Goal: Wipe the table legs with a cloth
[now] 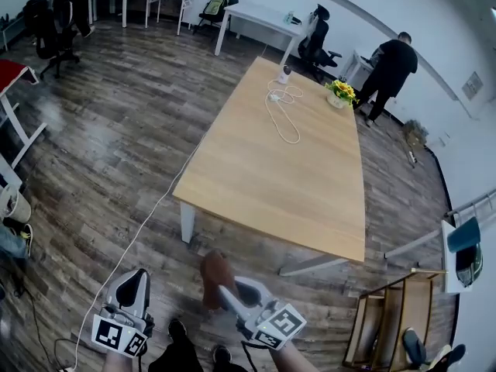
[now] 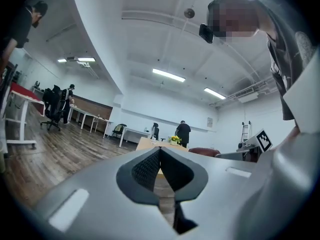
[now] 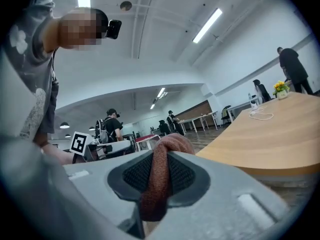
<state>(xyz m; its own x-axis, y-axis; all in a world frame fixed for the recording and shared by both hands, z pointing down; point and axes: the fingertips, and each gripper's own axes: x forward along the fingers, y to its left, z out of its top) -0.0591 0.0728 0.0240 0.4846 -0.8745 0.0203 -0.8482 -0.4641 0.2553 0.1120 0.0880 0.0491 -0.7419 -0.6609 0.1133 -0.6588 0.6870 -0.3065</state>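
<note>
A light wooden table (image 1: 287, 161) on white legs stands ahead of me; its near left leg (image 1: 187, 222) shows under the front corner, and a white base bar (image 1: 314, 264) lies under the right front edge. My right gripper (image 1: 225, 285) is shut on a reddish-brown cloth (image 1: 214, 273), low in the head view and short of the table. In the right gripper view the cloth (image 3: 161, 176) bulges from the closed jaws, with the tabletop (image 3: 270, 134) to the right. My left gripper (image 1: 133, 284) is shut and holds nothing; its jaws meet in the left gripper view (image 2: 160, 154).
On the tabletop lie a white cable (image 1: 283, 115), a small white device (image 1: 284, 74) and a pot of yellow flowers (image 1: 339, 93). A wooden rack (image 1: 395, 316) stands at the lower right. A white cord (image 1: 139, 231) runs across the wood floor. A person in black (image 1: 390, 68) stands beyond the table.
</note>
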